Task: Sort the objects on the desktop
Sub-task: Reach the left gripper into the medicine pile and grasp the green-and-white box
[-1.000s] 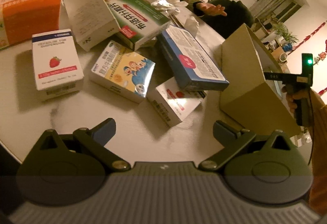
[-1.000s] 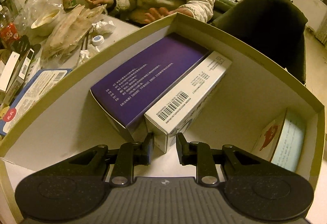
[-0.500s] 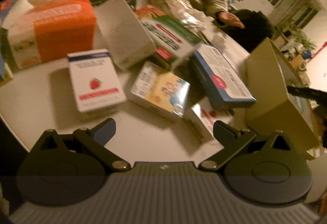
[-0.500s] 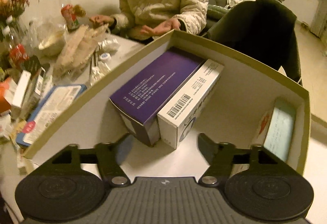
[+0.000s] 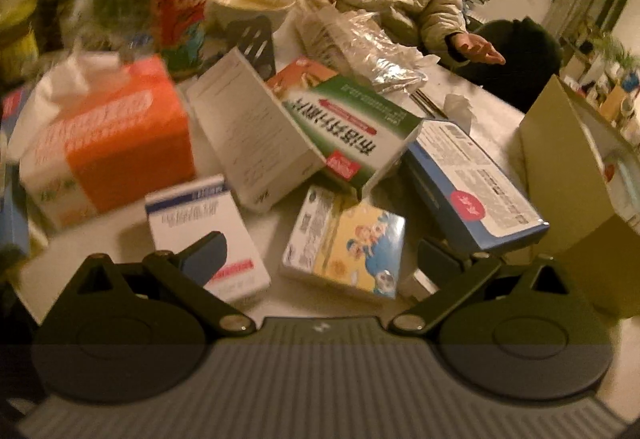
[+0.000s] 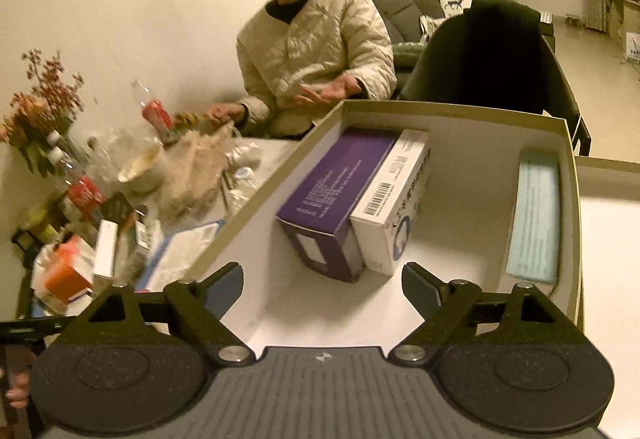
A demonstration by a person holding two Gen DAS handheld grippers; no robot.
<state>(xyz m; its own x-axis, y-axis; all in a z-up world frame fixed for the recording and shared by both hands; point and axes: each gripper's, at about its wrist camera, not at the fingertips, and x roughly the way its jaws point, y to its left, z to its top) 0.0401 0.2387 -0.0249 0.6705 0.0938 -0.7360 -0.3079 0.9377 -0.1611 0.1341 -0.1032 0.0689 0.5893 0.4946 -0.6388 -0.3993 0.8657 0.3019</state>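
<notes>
White carton (image 6: 394, 205) (barcode label showing) lies free beyond opening right claw (image 6: 322, 279); left claw (image 5: 320, 251) spread.

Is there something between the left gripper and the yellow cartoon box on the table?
Nothing visible. The left gripper is open and the yellow cartoon box lies flat just ahead, between its fingers. The green box leans over its far edge only.

A purple carton (image 6: 336, 195) and a white barcoded carton (image 6: 394, 199) lie in the olive, white-lined box (image 6: 460, 111). At nine o'clock stands an orange tissue pack (image 5: 108, 143); a pale teal carton (image 6: 536, 215) lies at three.
</notes>
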